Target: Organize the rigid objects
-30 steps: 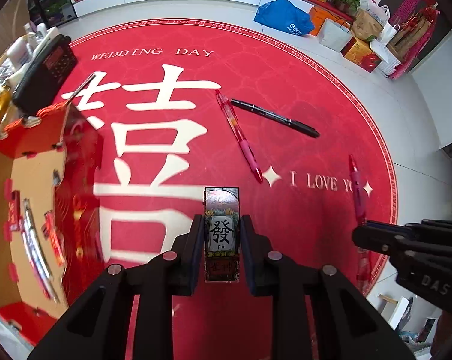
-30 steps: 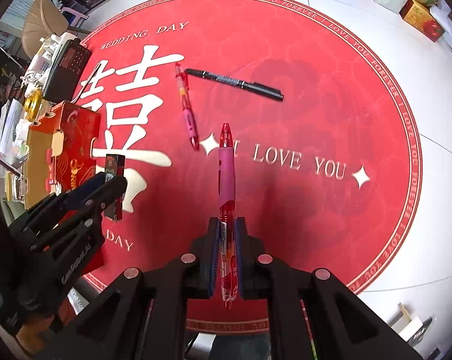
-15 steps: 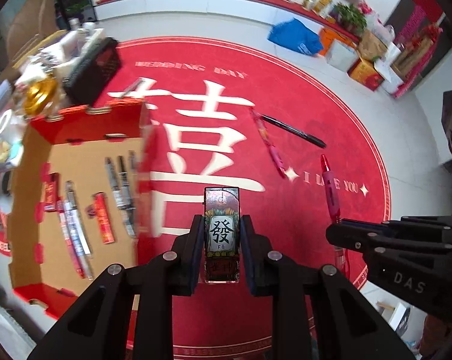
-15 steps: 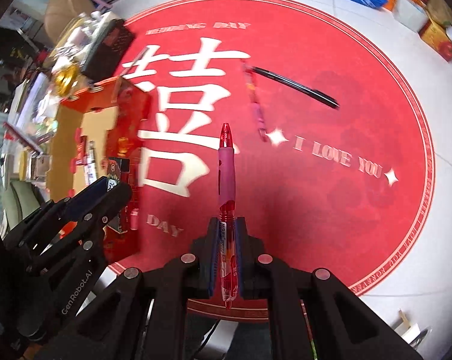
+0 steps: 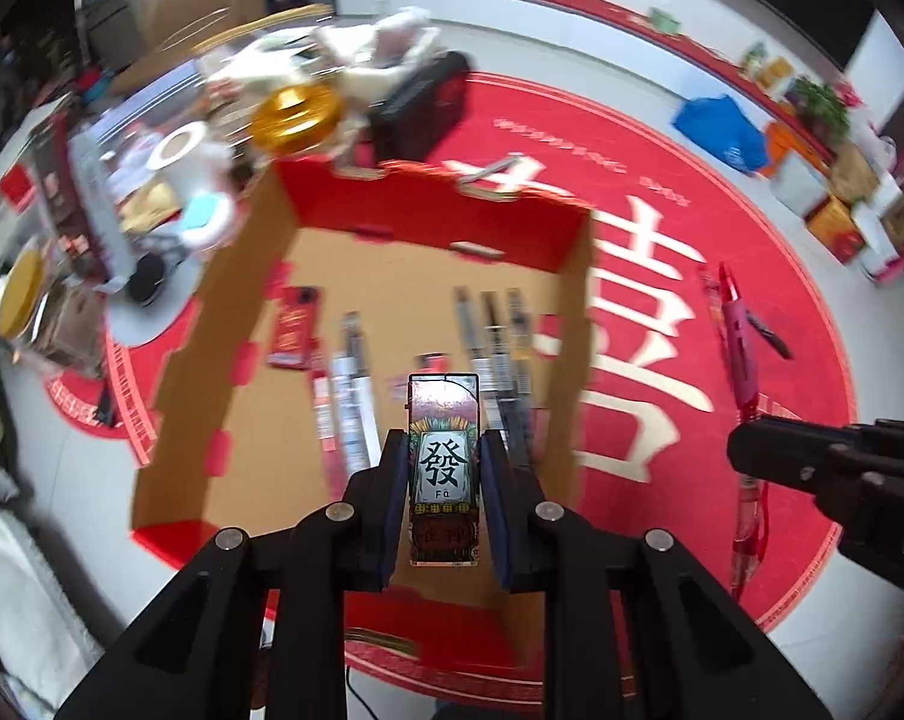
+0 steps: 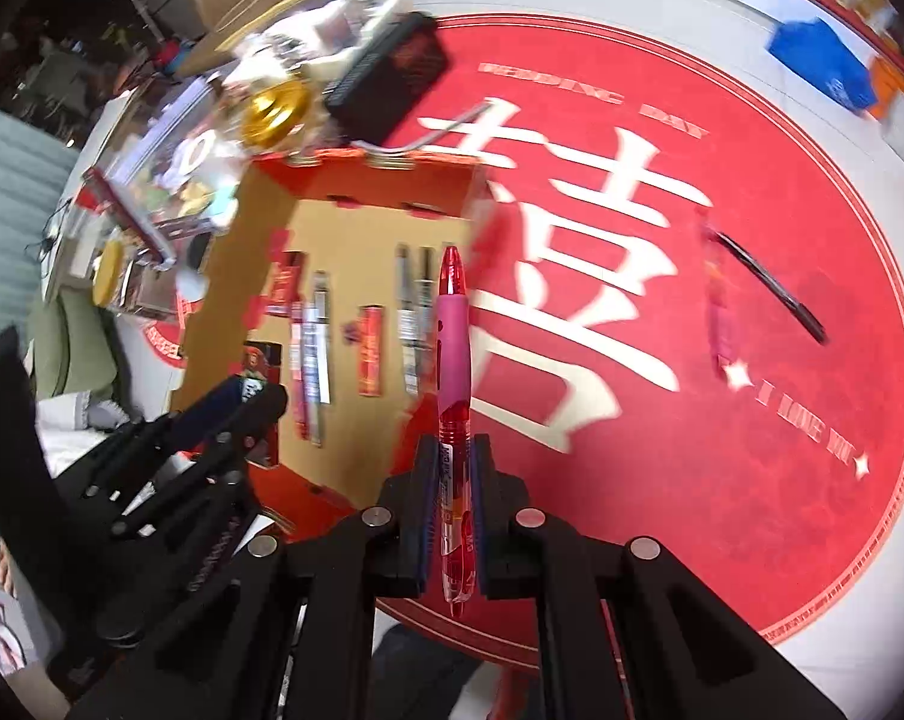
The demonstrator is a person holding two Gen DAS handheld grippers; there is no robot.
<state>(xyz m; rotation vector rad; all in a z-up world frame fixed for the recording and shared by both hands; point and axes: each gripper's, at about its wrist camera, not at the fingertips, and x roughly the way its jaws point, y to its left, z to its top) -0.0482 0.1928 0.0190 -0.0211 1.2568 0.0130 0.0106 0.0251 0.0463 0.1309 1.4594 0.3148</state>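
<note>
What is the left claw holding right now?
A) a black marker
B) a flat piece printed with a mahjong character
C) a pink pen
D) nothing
B: the left claw is shut on the mahjong-print piece, above the open box.

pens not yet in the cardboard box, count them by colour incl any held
pink-and-red plastic pens: 2 (one in the right gripper, one on the round red mat)
slim black pen: 1
total: 3

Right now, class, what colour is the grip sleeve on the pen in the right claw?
Pink, on the pen; clearest in the right wrist view.
</note>
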